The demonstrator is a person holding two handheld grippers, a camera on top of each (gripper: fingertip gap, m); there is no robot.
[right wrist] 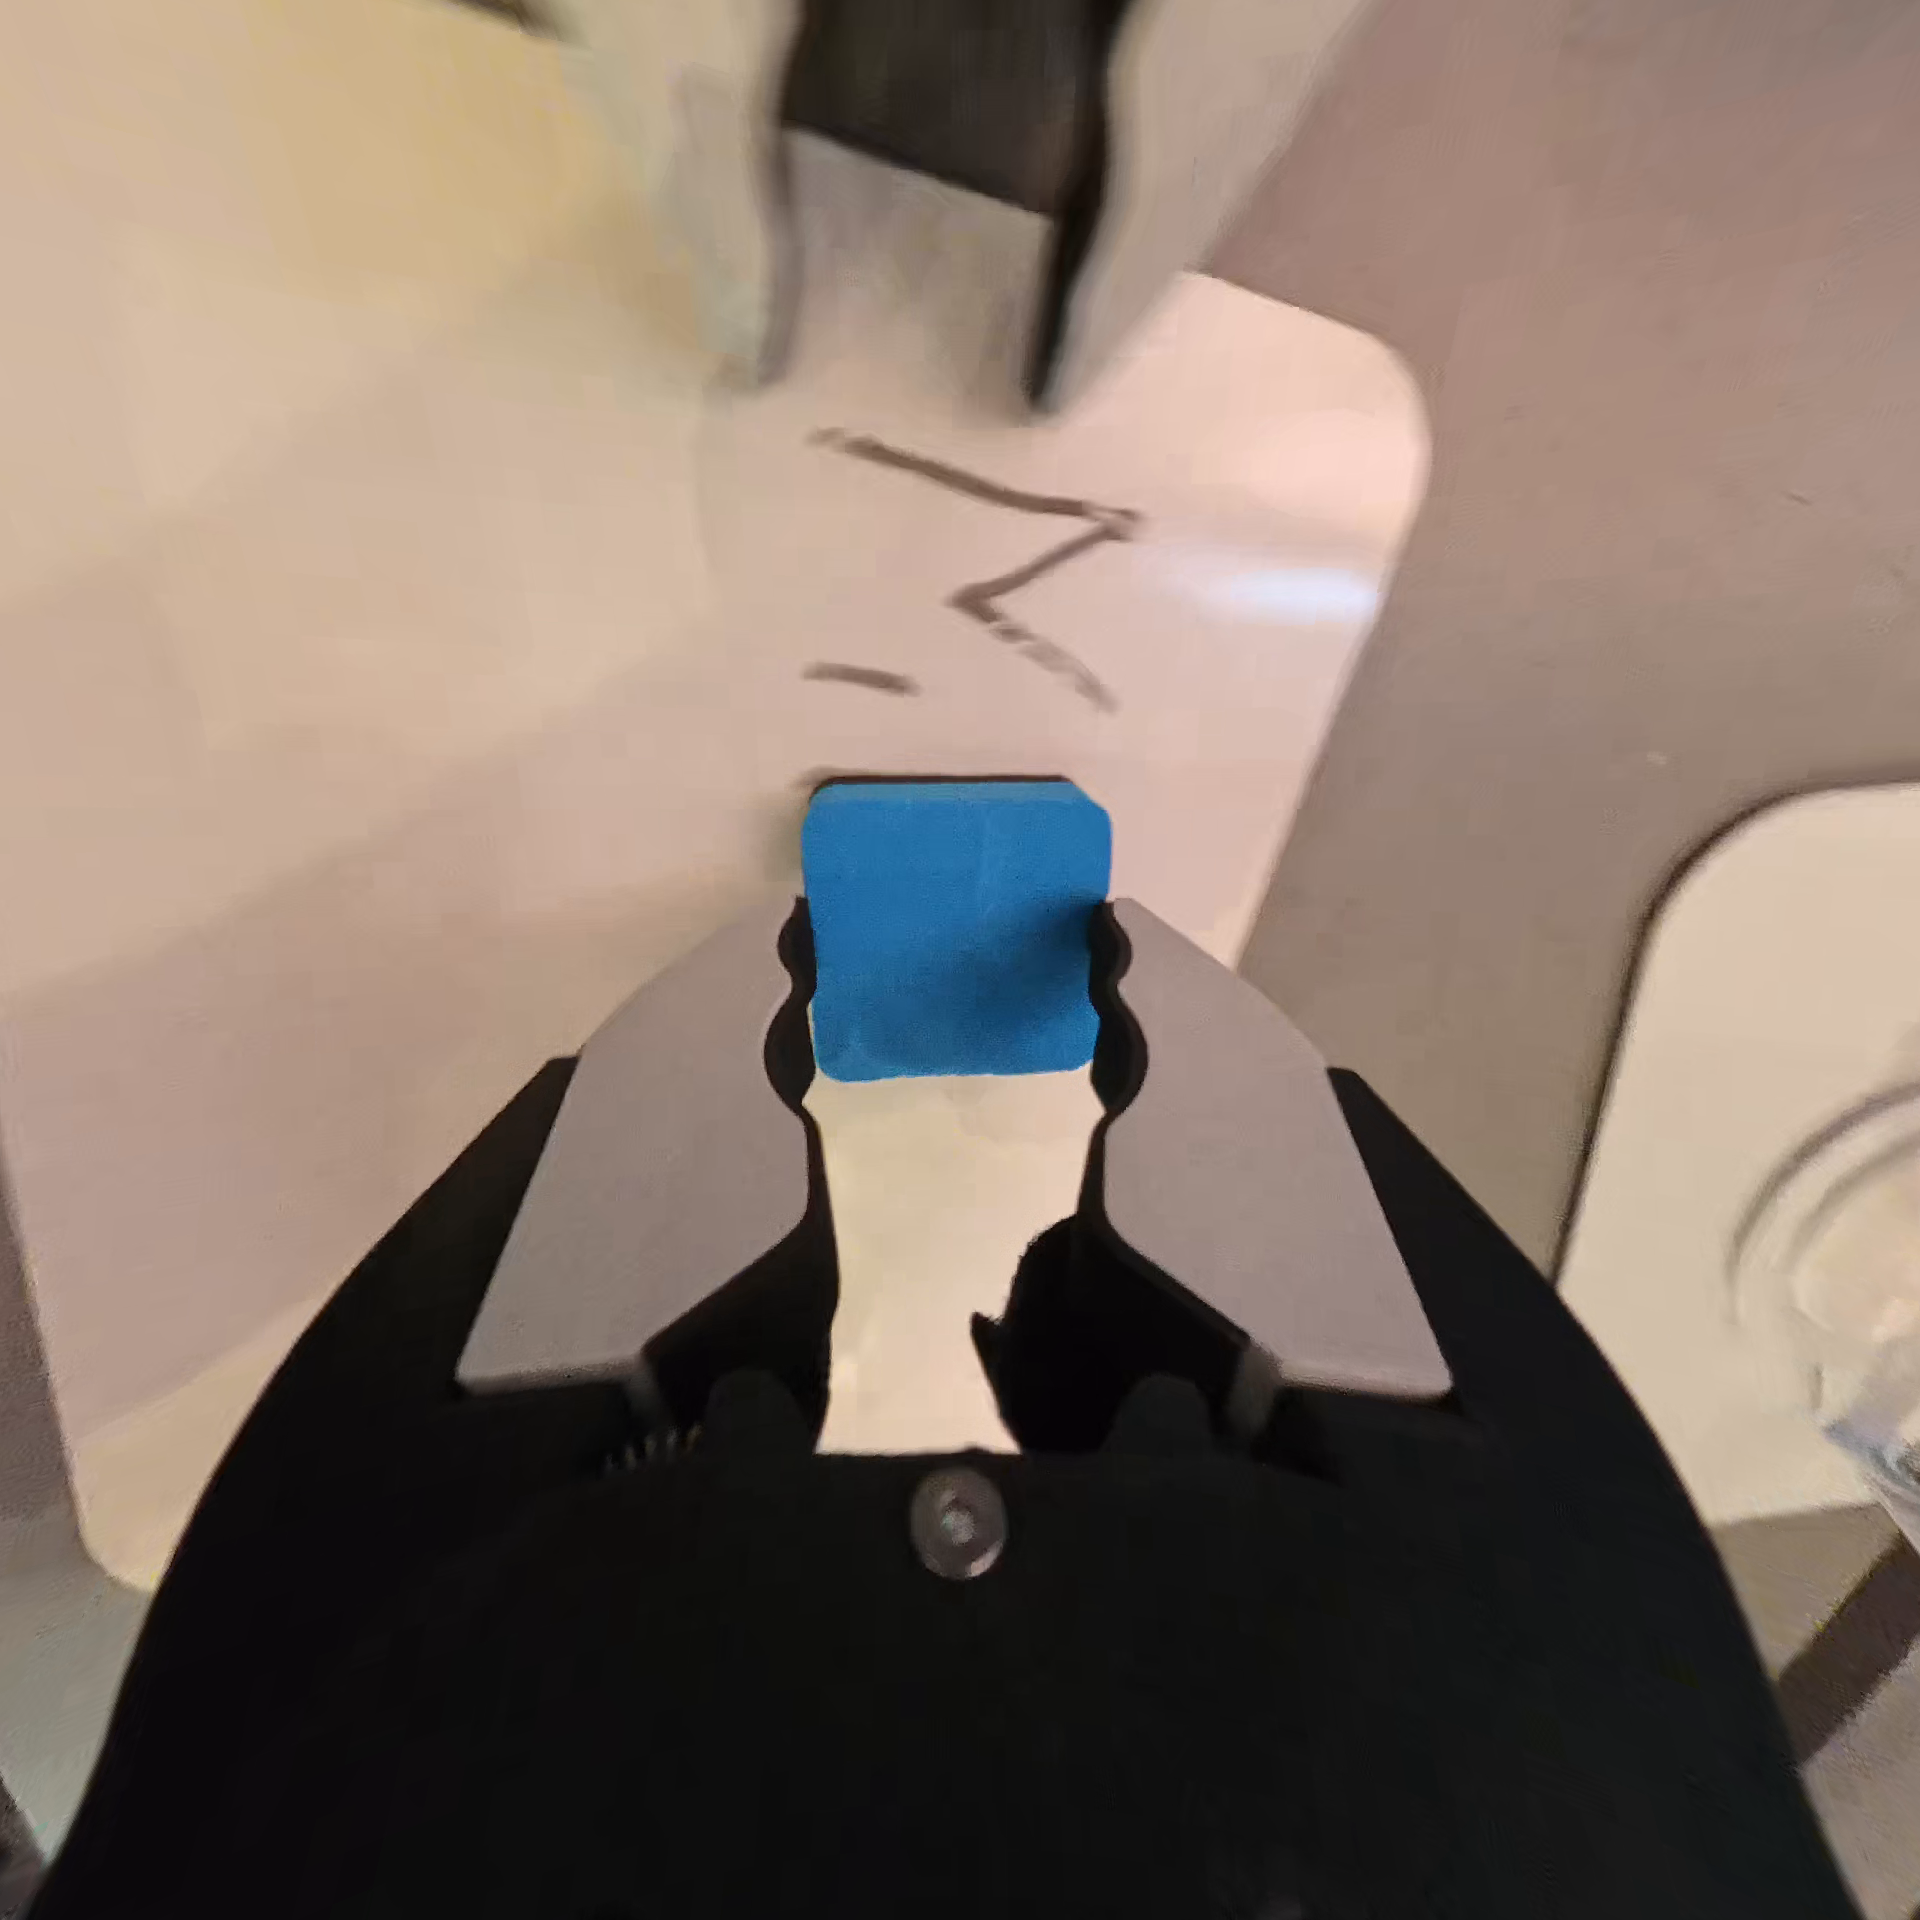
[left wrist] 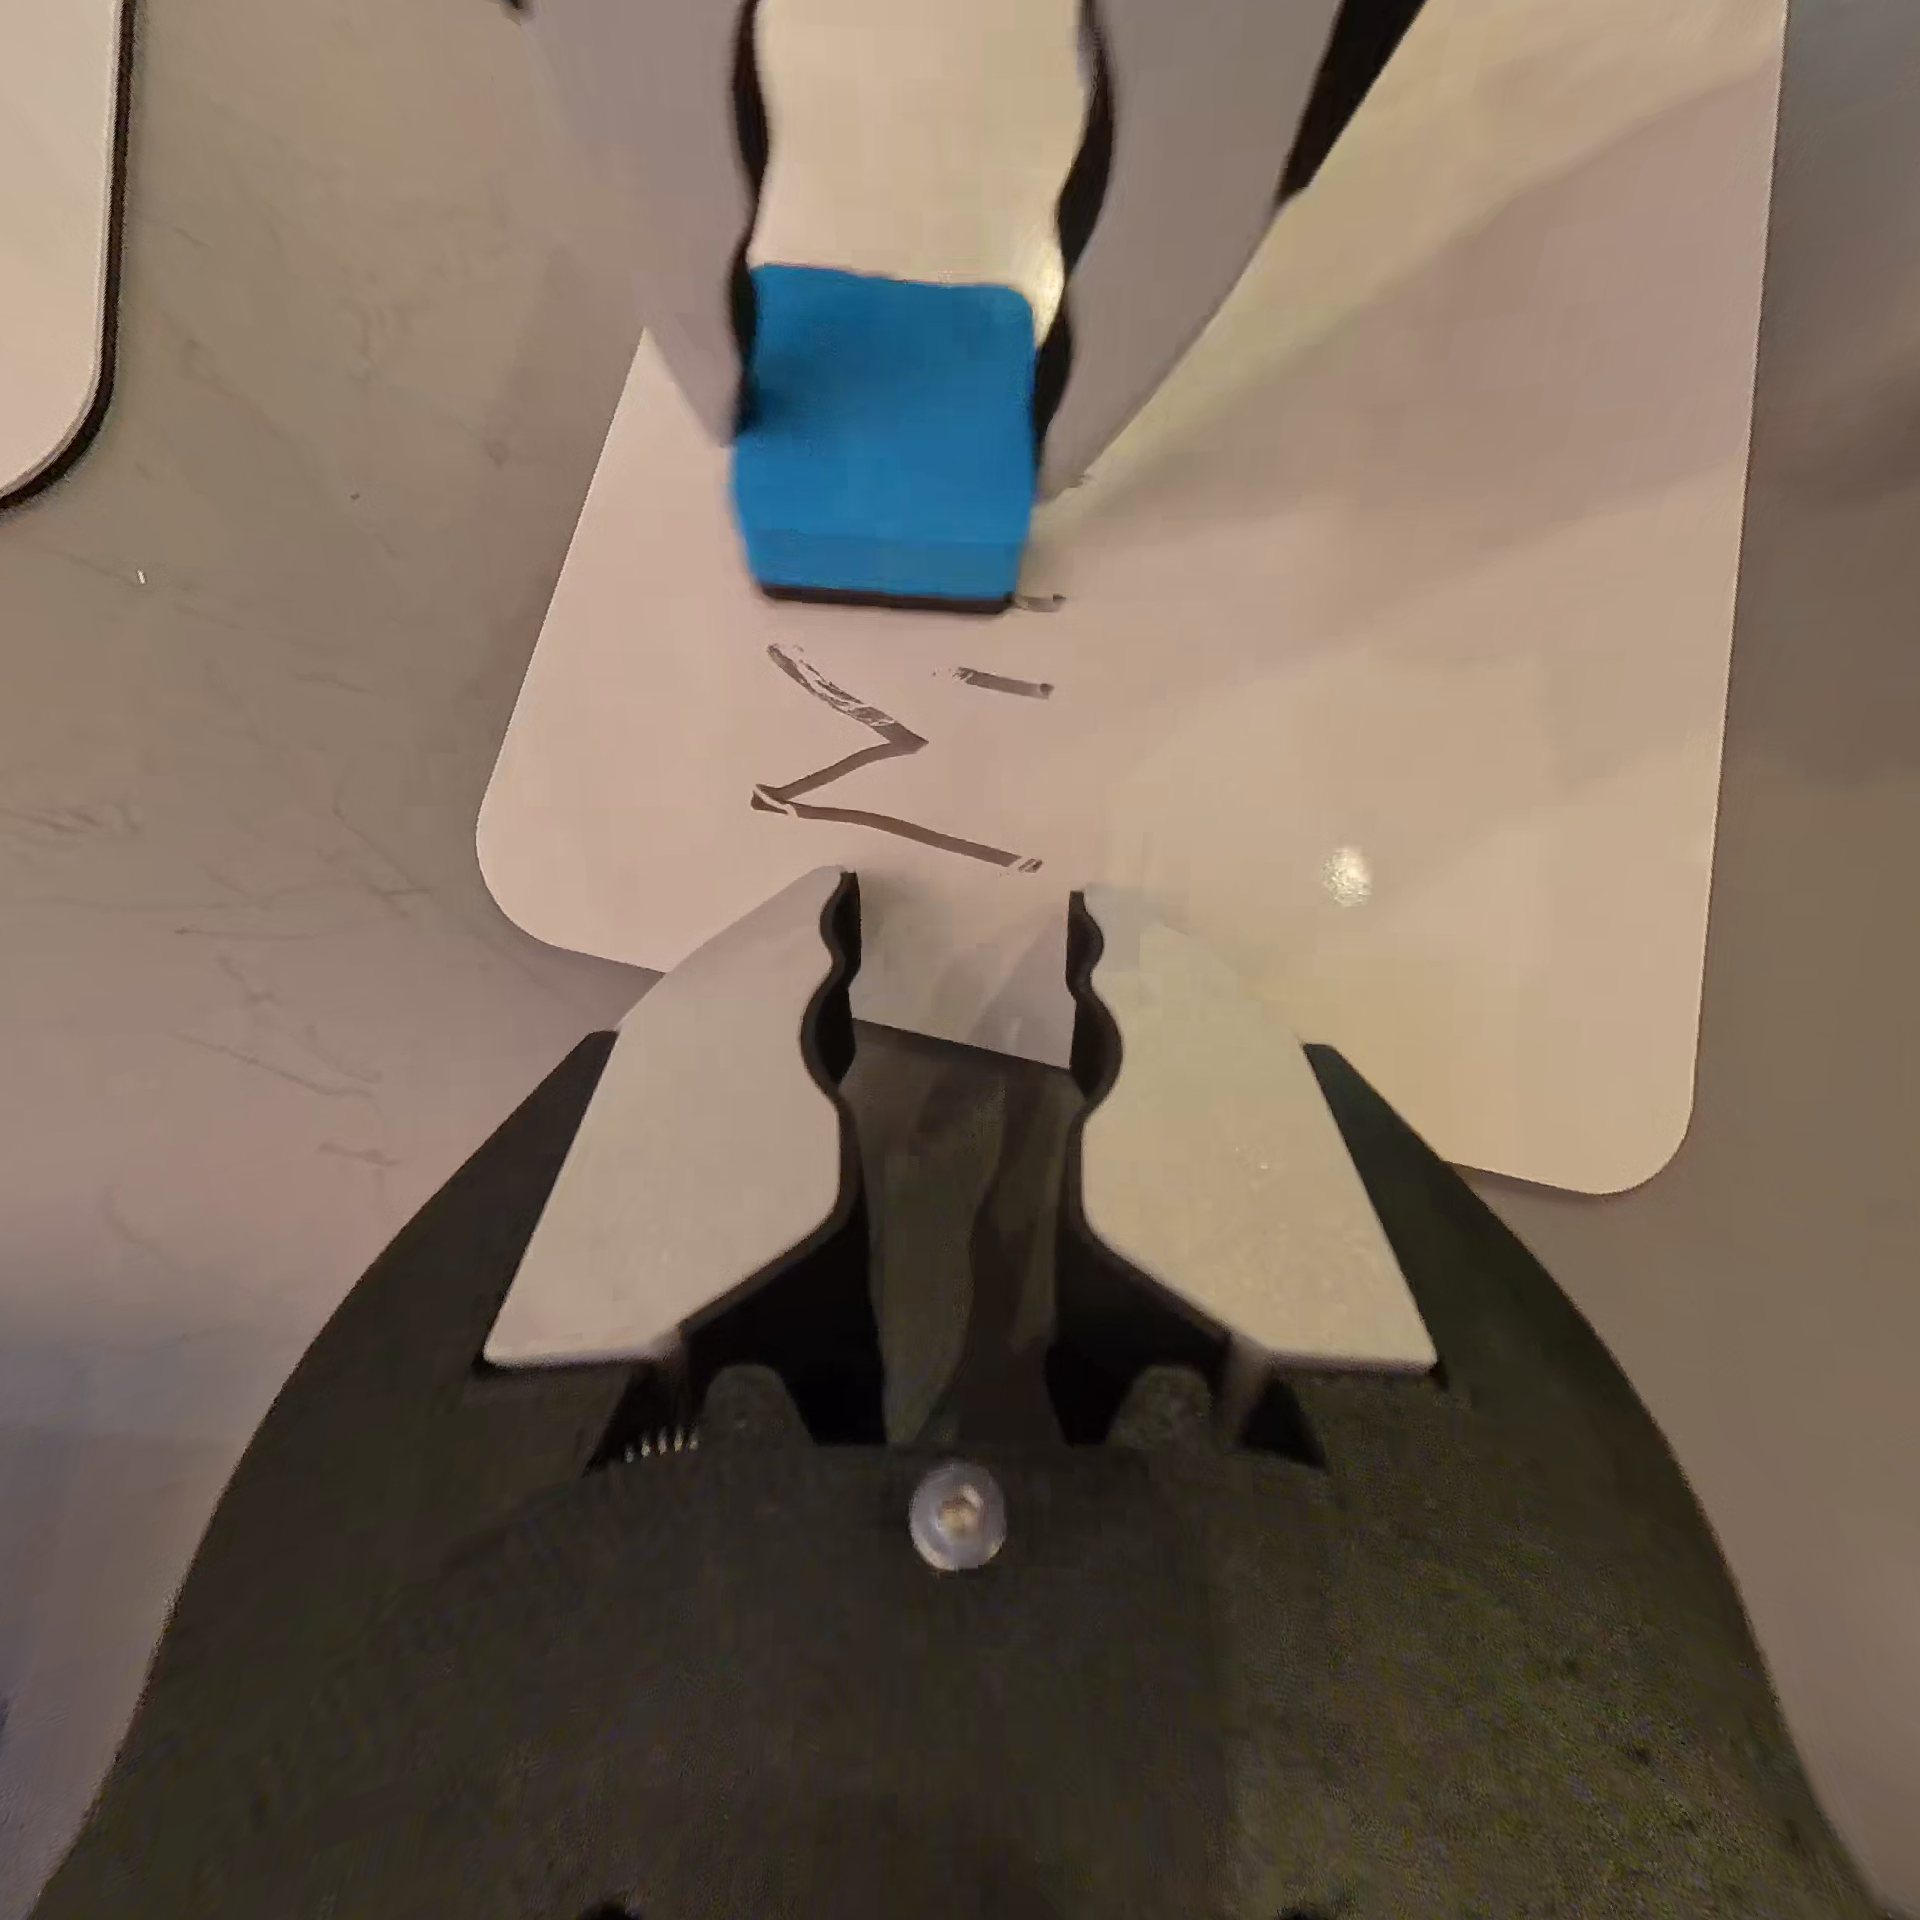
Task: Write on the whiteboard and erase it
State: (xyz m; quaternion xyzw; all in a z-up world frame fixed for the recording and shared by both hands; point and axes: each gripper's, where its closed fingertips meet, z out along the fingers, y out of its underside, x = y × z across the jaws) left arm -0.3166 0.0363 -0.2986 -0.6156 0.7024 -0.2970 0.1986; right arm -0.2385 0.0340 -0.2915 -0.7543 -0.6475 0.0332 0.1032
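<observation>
Whiteboard [left wrist: 1299, 727]: a white sheet with rounded corners, lying flat on a pale grey tabletop [left wrist: 260, 831]; both tongs are over it, facing each other.
Marks [left wrist: 883, 769]: dark zigzag strokes and a short dash near the middle of the whiteboard, between the two tongs; a faint smear shows right at the eraser's edge.
Eraser [right wrist: 951, 935]: a blue foam block with a thin black layer underneath, black side down on the whiteboard, just beside the marks and well in from the board's edges.
Right gripper [right wrist: 948, 930]: its two black wavy pads press on the eraser's opposite sides, so it holds the block; the front half of the block sticks out past the fingertips toward the marks.
Left gripper [left wrist: 961, 894]: jaws partly apart with only bare board showing between them; the tips hover over the whiteboard near one of its edges, just beside the lowest stroke of the marks.
Second board [left wrist: 52, 239]: a white panel with a dark rim, at the far left corner of the tabletop in the left wrist view, well apart from the whiteboard.
Clear object [right wrist: 1860, 1351]: something glassy at the right edge of the right wrist view, blurred; what it is cannot be told.
</observation>
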